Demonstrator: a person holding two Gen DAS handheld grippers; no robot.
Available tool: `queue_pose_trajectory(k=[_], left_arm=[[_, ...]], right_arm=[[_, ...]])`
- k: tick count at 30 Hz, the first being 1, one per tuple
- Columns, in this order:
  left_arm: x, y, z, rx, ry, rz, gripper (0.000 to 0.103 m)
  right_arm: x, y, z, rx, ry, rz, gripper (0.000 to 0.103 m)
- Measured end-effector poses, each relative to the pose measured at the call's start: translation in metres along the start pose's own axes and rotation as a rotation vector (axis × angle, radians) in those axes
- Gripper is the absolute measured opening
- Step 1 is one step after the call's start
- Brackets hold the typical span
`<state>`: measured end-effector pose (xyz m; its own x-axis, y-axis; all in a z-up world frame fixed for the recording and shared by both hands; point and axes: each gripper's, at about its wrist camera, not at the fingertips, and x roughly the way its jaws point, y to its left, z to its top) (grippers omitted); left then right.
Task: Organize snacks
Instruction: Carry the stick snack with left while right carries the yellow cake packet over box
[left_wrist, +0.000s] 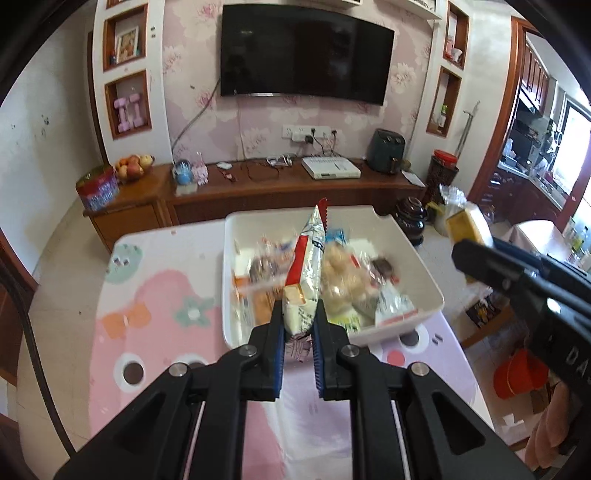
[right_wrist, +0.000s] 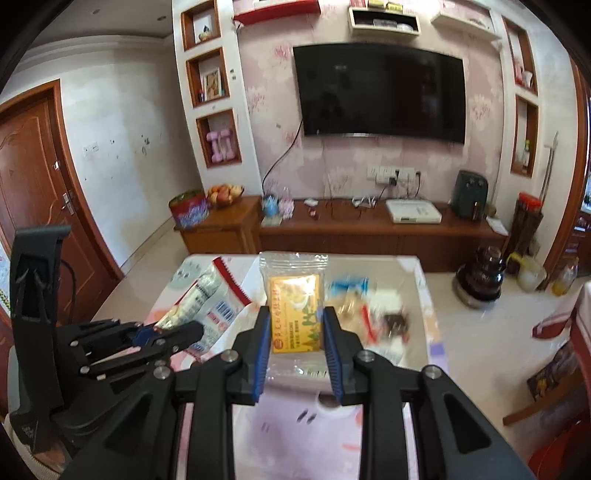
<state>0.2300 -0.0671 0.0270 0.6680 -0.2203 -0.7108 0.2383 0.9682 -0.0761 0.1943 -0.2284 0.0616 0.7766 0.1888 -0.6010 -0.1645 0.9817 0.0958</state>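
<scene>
My left gripper (left_wrist: 298, 323) clenched a white-and-red snack packet (left_wrist: 306, 273), my right gripper (right_wrist: 295, 332) a yellow biscuit packet (right_wrist: 295, 310), above the white bin (left_wrist: 406, 236) at twelve o'clock.

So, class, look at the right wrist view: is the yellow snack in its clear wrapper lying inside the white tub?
No: the yellow snack in its clear wrapper is clamped in the right gripper, above the white tub.

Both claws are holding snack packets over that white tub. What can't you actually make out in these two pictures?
- Snacks inside the white tub: motion blur in both views, so kinds and number are unclear.
- Print on the yellow packet in the right gripper: too small and soft to read.
- Lower end of the red-and-white packet: covered by the left gripper.
- The person: only a hand, cut off by the left view's edge.
</scene>
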Motion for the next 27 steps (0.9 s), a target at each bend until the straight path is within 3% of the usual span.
queue_pose_trajectory(k=[12,27], left_arm=[[0.030,0.003,0.055,-0.027,-0.003,0.078,0.011],[0.101,0.010,0.061,-0.062,0.094,0.125,0.011]], right_arm=[[0.054,-0.034,0.044,0.092,0.046,-0.011,0.027],[0.123,-0.042,0.053,0.112,0.120,-0.041,0.027]])
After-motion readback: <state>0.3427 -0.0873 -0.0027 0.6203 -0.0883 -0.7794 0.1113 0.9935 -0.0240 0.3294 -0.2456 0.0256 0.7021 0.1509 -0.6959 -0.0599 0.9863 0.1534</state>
